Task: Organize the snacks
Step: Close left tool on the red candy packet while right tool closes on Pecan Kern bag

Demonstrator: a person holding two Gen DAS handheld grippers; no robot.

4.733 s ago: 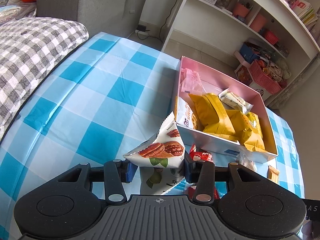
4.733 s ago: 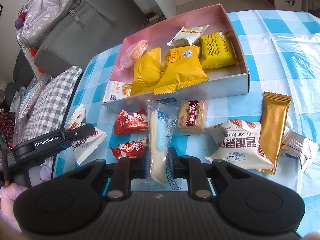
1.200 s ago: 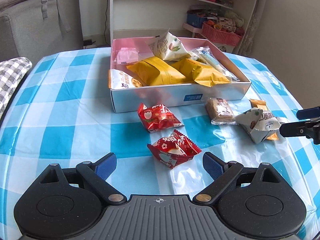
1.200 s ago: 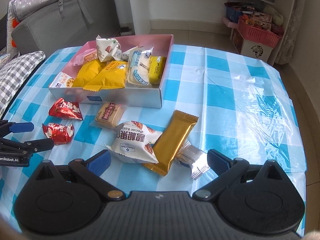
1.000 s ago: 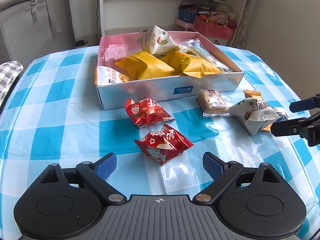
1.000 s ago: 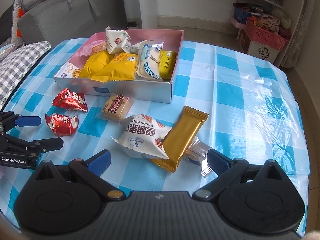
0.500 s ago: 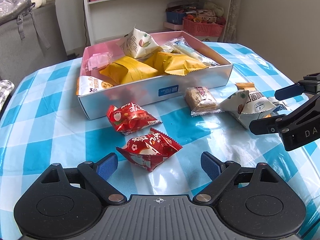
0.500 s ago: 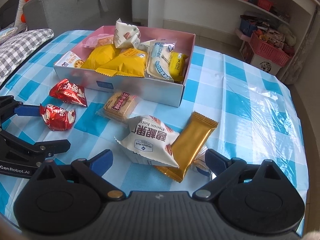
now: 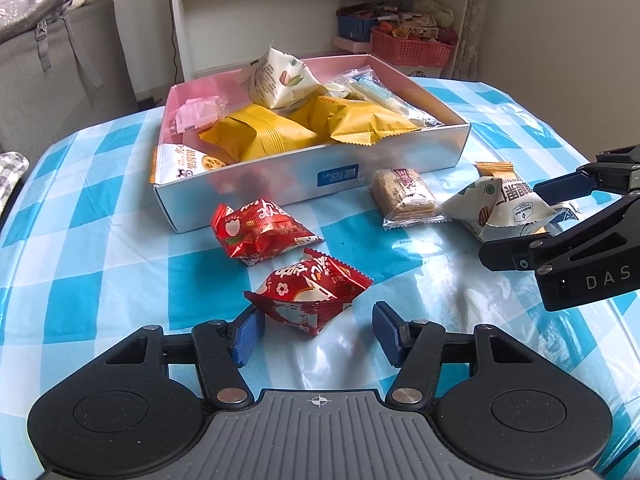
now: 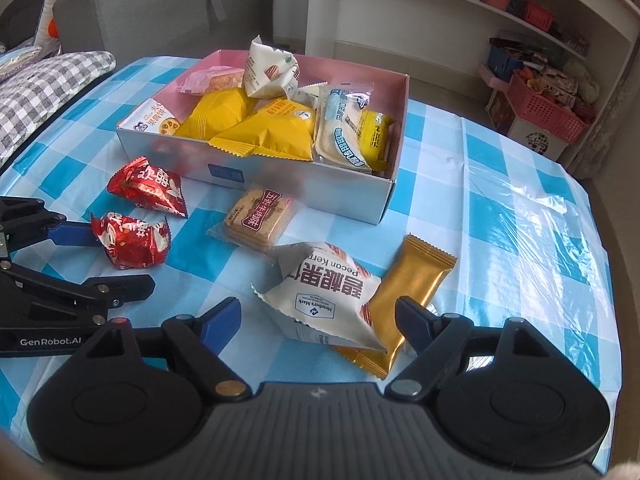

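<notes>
Two hand-held claws work at once over a worktop [image 10: 500, 168] covered in a blue-and-white checked plastic cloth. The left claw [image 9: 316, 330] points steeply down at the nearer of two crinkled red foil snack packets [image 9: 310, 294]. Its jaws have just been closing and now bracket the packet. The blue pad on the left appears to meet the packet's corner, while the other pad stands clear, so the packet is not yet pinched. The second red foil packet [image 9: 262, 232] lies just beyond it, close to the front wall of the shallow white cardboard box with a pink inside [image 9: 280, 178].

The right claw [image 10: 318, 320] straddles the white pyramid-shaped pecan-kernel bag [image 10: 324, 292], which partly overlaps a long gold foil bar wrapper [image 10: 416, 280]. Its jaws have also just been closing, but both pads are still off the bag — spread, holding nothing. A small crumpled silver packet is barely visible under the gold bar.

The box already holds several yellow pillow packs [image 10: 264, 132], a matching white pyramid bag [image 10: 270, 68], a clear-wrapped cream bun [image 10: 344, 136] and a pink-wrapped biscuit [image 9: 198, 114]. A clear-wrapped brown wafer square [image 10: 260, 214] remains outside, between the box and the pecan bag.

The loose snacks lie along the box's open front, presumably so that each lift into it is short. Paired approaches suggest that both packets are meant to go in together. Crinkly foil may slip or fold as the pads close.
</notes>
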